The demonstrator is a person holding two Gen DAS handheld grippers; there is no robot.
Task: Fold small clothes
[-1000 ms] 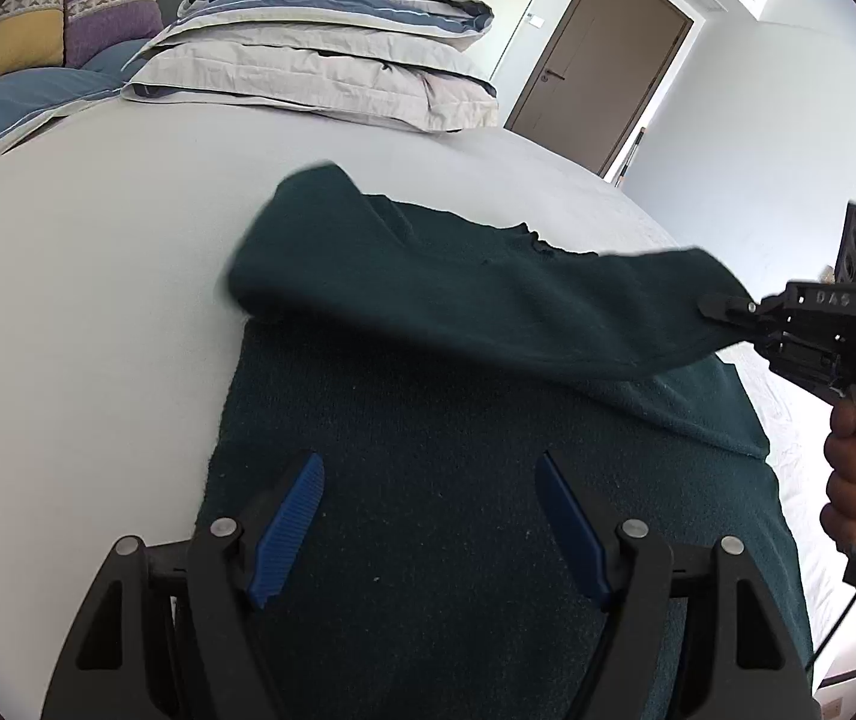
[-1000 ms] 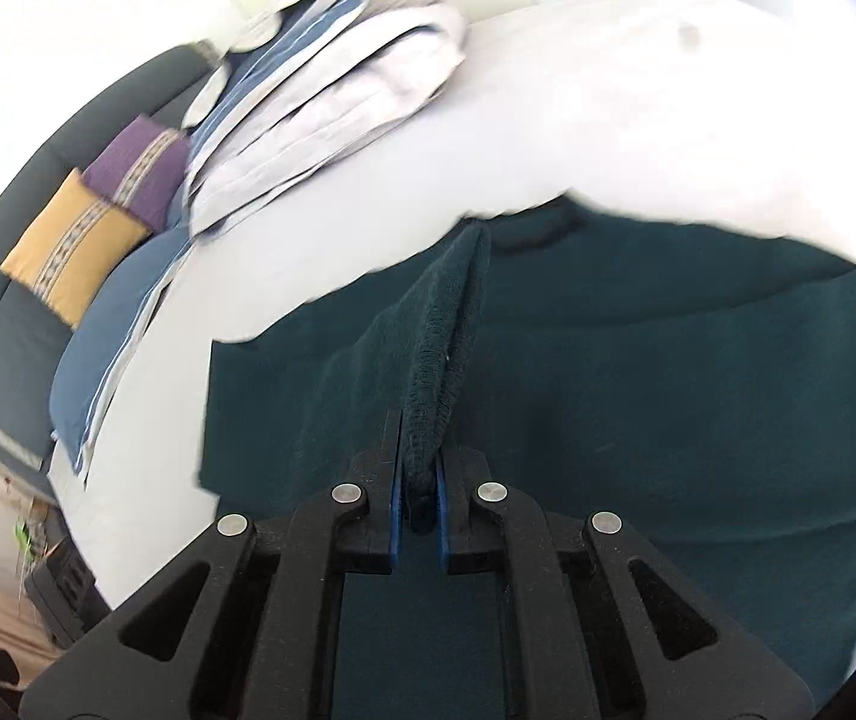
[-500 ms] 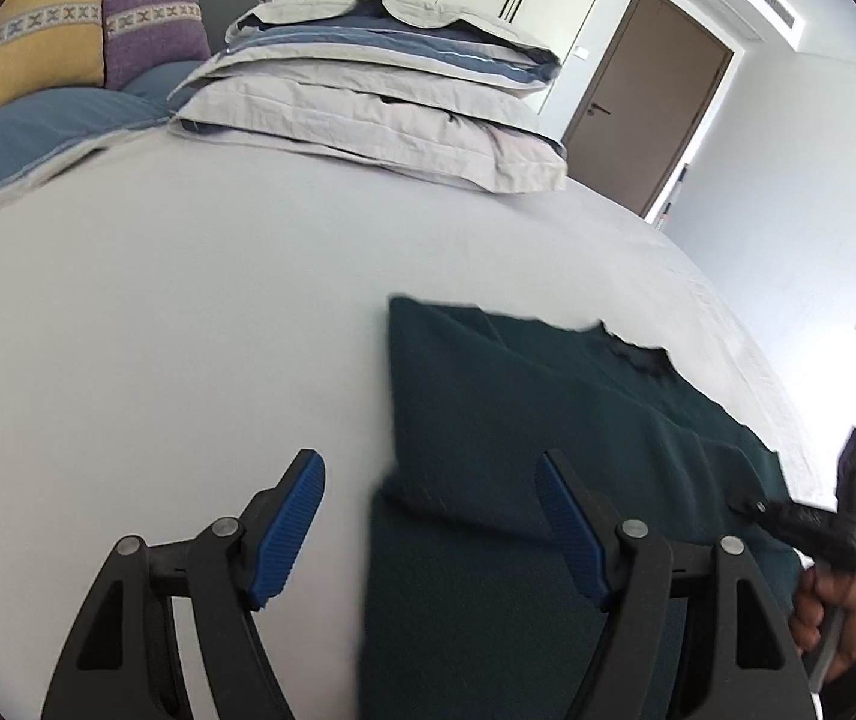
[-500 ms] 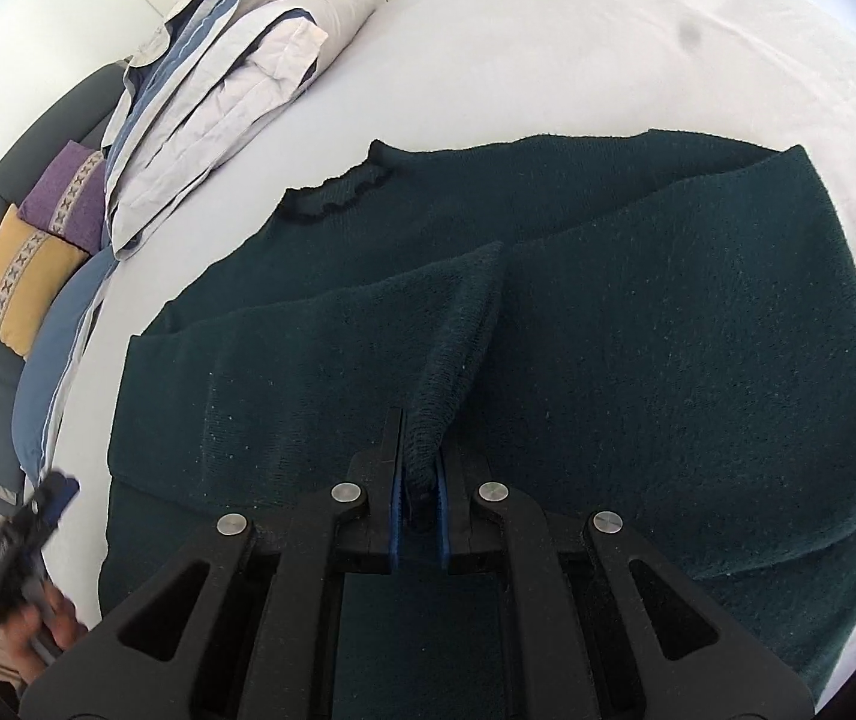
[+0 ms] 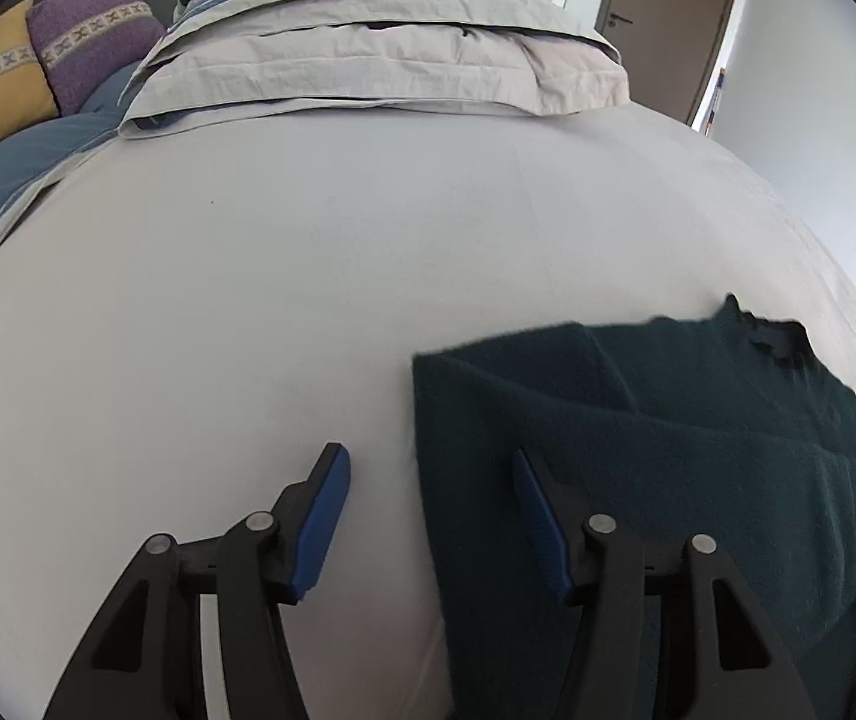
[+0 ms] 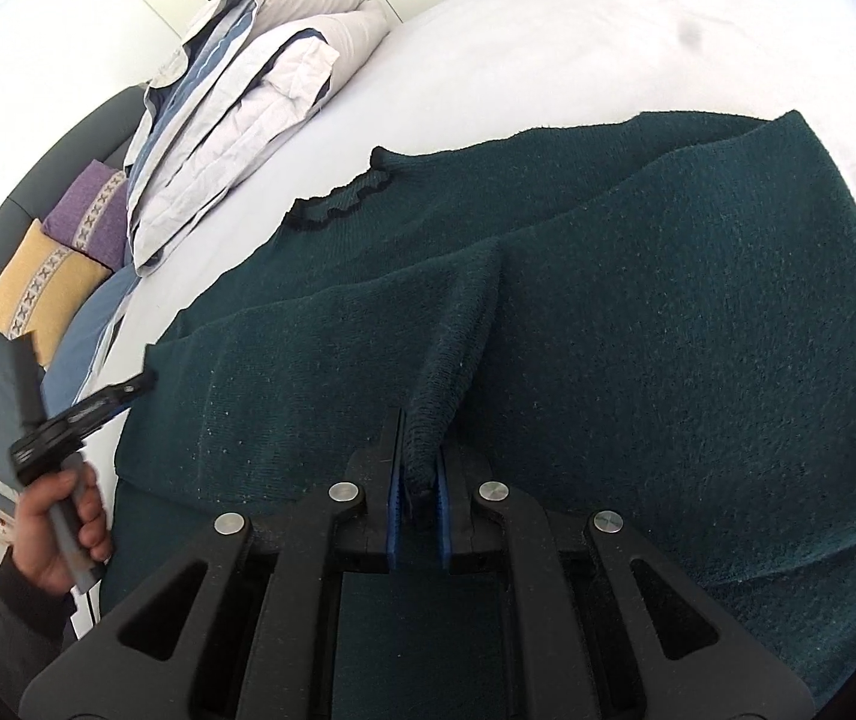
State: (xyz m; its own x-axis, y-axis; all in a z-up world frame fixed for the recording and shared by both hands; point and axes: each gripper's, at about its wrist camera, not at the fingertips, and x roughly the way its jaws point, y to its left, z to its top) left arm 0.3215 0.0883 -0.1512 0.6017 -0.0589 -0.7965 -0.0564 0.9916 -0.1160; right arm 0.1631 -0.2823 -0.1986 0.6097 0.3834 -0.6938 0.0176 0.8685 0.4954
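Right gripper [image 6: 416, 480] pinches the sweater's sleeve cuff [image 6: 428, 438]; left gripper [image 5: 428, 504], jaws half-spread and just narrowing, straddles the sweater [image 5: 637, 480] edge at nine o'clock. Tugging could drag the fold askew.

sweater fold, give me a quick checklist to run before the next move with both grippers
1. Right gripper shut on the sleeve cuff: ok.
2. Sleeve laid across the sweater body, cuff still raised in the grip: not ok, not yet released.
3. Left gripper has just been closing, yet it is open and holds nothing; the sweater's side edge lies between its fingers, pads apart from it: ok for a grasp.
4. Collar flat and showing: ok.
5. Bed sheet around the sweater bare: ok.
6. Hem nearest the person lying straight: cannot tell, hidden behind the grippers.
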